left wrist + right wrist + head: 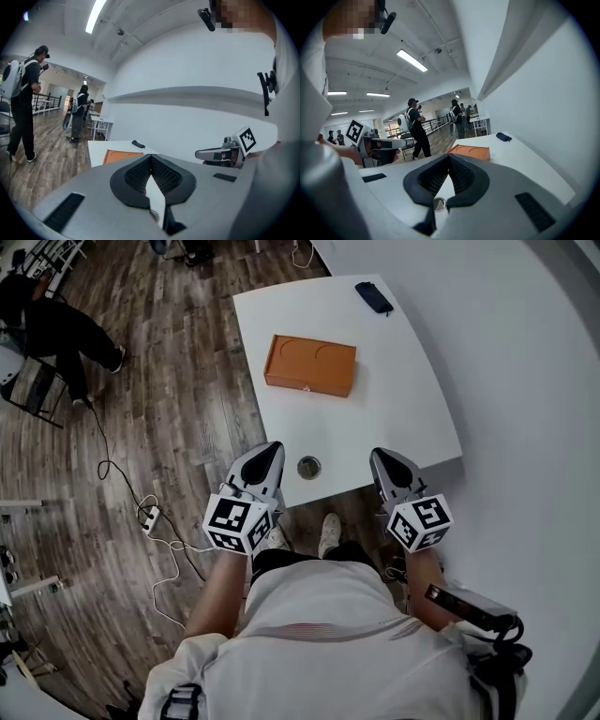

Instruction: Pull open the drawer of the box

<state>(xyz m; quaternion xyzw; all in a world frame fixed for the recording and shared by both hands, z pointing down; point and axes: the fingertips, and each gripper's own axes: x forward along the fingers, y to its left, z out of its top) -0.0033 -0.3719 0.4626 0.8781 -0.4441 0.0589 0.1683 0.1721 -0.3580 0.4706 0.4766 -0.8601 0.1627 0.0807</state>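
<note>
Both pairs of jaws are pressed together, tips meeting, with nothing between them. The left gripper (270, 451) and right gripper (384, 457) hang at the white counter's (394, 418) near edge. The orange box (310, 365) sits well beyond them at mid-counter, its drawer closed. A dark case (374, 297) lies near the far edge.

Flat orange box (310, 365) ahead of me, lying near the middle of the white table (394, 427), slightly skewed, one long side facing me, two curved grooves pressed into its top, drawer (302, 384) shut flush, small pull on that front.
</note>
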